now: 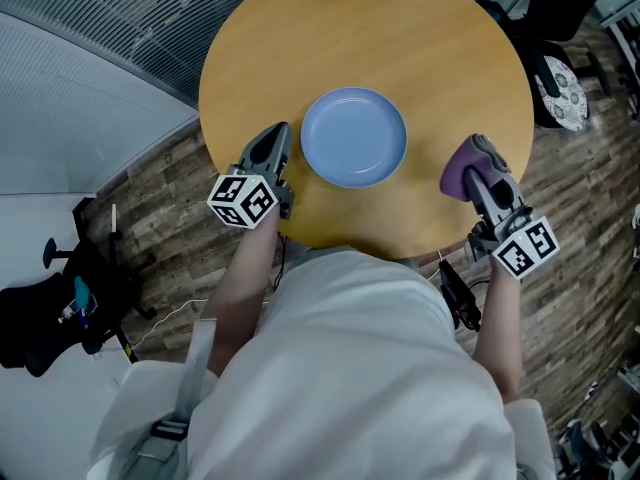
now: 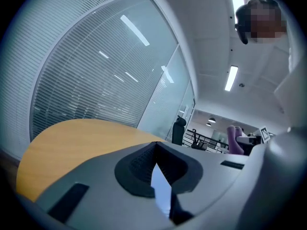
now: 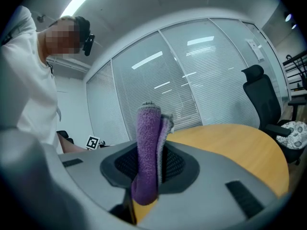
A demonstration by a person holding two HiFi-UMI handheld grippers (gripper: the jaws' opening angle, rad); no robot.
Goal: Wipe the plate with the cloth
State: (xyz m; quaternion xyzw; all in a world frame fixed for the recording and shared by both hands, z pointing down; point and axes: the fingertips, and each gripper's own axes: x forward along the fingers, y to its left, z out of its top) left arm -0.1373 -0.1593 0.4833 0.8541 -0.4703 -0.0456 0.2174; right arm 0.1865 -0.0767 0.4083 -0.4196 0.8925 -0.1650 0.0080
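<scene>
Nearest, over the near rim of the round light wooden counter (image 1: 380, 28), the right hand-held gripper (image 1: 478, 168) is clenched on the folded purple towelling cloth (image 1: 460, 173), which stands upright between its jaws. The left hand-held gripper (image 1: 277, 133) is clenched tip to tip on nothing, just beside the left edge of the round pale blue plate (image 1: 354, 137). The plate lies flat on the counter between the two grippers, apart from the cloth. Around the counter runs a wood-plank floor (image 1: 170, 198). Farther off stand a black office chair (image 3: 261, 99) and a glass wall with slatted blinds (image 3: 182, 80), under ceiling strip lights (image 2: 231, 78).
</scene>
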